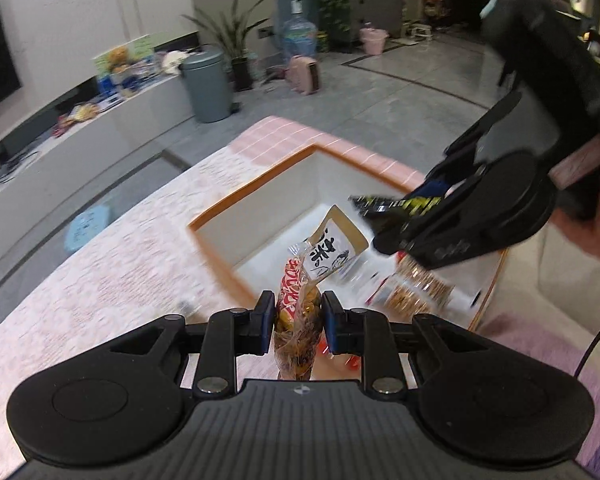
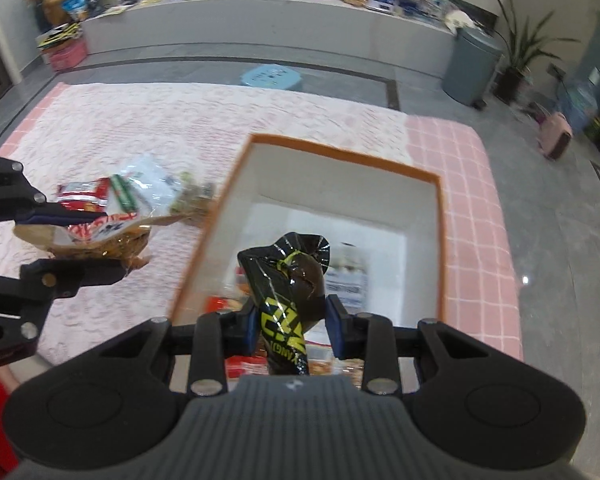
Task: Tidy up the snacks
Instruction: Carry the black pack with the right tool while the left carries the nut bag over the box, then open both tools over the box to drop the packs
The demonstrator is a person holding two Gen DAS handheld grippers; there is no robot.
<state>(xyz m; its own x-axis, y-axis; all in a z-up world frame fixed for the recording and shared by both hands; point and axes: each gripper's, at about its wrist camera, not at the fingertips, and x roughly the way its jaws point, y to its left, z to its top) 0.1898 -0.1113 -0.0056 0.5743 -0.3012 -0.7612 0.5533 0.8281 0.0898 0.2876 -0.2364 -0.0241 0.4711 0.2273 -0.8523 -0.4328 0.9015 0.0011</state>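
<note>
- Two views, left wrist first: the left gripper (image 1: 298,322) pinches a clear snack bag (image 1: 298,320) with red print, its blue pads pressed on both sides of the bag.
- The bag hangs at the near rim of the box (image 1: 256,196), an open white box with an orange edge that sits on a pink cloth (image 1: 112,256).
- Inside the box lie a tan packet (image 1: 334,246) with black characters and blurred cracker packs (image 1: 414,284).
- Above the box's right side, the right gripper (image 1: 384,204) grips a black wrapper (image 1: 392,203) with yellow marks; a hand (image 1: 588,216) holds that tool.
- Right wrist view: the right gripper (image 2: 292,322) is clamped on the black wrapper (image 2: 288,280), which stands up between the pads over the box's (image 2: 442,240) near part.
- Left of the box, over the cloth (image 2: 140,120), the left gripper (image 2: 128,240) holds the snack bag (image 2: 96,240) sideways.
- Just beside the box's left wall, loose packs (image 2: 132,190) lie on the cloth, red and white-green ones among them.
</note>
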